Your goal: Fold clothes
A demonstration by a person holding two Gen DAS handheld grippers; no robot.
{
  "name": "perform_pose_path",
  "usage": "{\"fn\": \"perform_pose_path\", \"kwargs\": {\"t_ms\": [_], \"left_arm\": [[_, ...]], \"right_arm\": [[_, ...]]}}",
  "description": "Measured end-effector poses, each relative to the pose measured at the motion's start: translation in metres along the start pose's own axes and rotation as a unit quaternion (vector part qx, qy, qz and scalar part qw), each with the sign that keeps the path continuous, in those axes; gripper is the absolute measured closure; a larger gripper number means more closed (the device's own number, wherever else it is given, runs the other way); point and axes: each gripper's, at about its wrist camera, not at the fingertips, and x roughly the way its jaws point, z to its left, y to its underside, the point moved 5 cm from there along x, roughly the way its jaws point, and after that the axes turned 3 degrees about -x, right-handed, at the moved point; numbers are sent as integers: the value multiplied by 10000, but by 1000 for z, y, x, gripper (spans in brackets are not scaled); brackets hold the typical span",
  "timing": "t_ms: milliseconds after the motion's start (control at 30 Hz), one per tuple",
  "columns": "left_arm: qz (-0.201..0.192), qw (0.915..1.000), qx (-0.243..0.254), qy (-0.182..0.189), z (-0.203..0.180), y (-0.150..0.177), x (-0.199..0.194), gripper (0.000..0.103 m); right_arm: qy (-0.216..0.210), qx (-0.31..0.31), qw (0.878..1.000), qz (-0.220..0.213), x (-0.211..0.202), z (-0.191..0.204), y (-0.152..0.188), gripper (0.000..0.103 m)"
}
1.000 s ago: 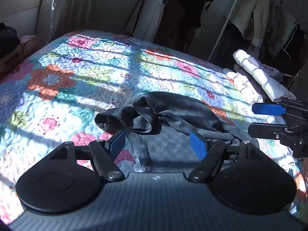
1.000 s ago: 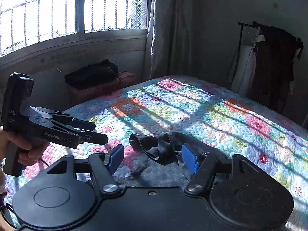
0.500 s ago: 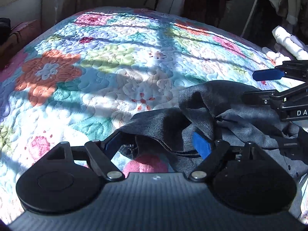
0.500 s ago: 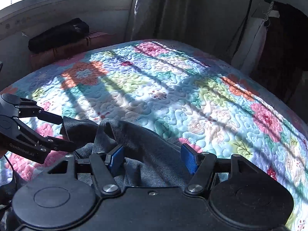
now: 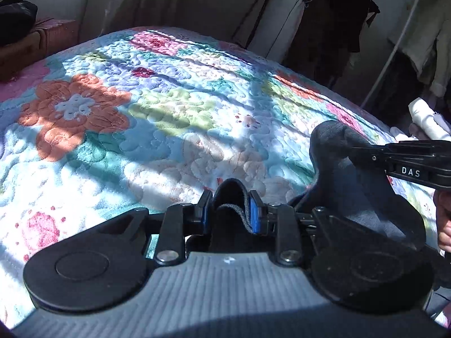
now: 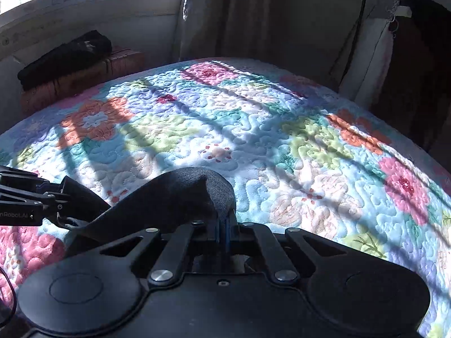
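Observation:
A dark grey garment (image 5: 352, 197) lies on the flowered quilt (image 5: 169, 112). My left gripper (image 5: 229, 211) is shut on a bunched hem of it, close to the quilt. My right gripper (image 6: 224, 226) is shut on another fold of the same garment (image 6: 180, 197), which rises in a hump over its fingers. The right gripper also shows at the right in the left wrist view (image 5: 363, 155), clamped on the cloth. The left gripper also shows at the left edge in the right wrist view (image 6: 53, 197). The rest of the garment is hidden under the gripper bodies.
Rolled white clothes (image 5: 425, 118) sit at the bed's far right edge. A clothes rack with hanging garments (image 5: 338, 22) stands beyond the bed. A dark bag on a brown case (image 6: 79, 64) sits under the window, next to a curtain (image 6: 225, 14).
Both grippers dropped onto the garment and shut on it; a second ago both were open above it. The cloth is now gathered and pulled up between them.

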Motion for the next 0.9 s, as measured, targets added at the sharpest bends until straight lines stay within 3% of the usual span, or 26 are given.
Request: {"fn": "perform_pose_path", "kwargs": {"t_ms": [67,100,167,233,267,367,433,667,700,733,767,833,900], "left_arm": [[25,10000,14,6,-2,2,-2,77],[50,10000,43,-10,-2,3,-2,77],[101,9999,100,-42,-4,6,-3,77],[152,9997,158,-73,-5,10,-4,77],[177,9996,186,-89,-6,11,-4,77],[243,9993,254,-119,-9,15,-7,77],[238,9995,221,-64,-13,15,-15,77],[111,9991,86,398,-47,10,-41,72],[96,9987,54,496,-53,9,-42,63],[141,9982,61,584,-61,10,-41,48],[275,9974,123,656,-71,13,-34,42],[510,9952,278,782,-91,18,-22,41],[482,9936,520,883,-112,19,-15,41]], "right_arm": [[-197,291,9994,-2,-15,-6,3,97],[-566,424,9974,159,-19,-3,8,96],[-1444,612,9852,690,-21,14,26,82],[-1713,705,9796,780,-32,28,44,68],[-1698,755,9799,723,-38,28,50,66],[-855,1179,9889,279,-59,-5,58,60],[-460,1490,9877,119,-70,-28,65,57],[473,1518,9865,392,-79,-67,94,44],[612,1521,9853,472,-80,-70,98,43],[717,1605,9824,635,-79,-72,103,41],[800,1731,9781,837,-77,-74,108,39],[867,2049,9689,1086,-77,-77,119,39],[721,2511,9600,1004,-82,-78,130,39]]}}
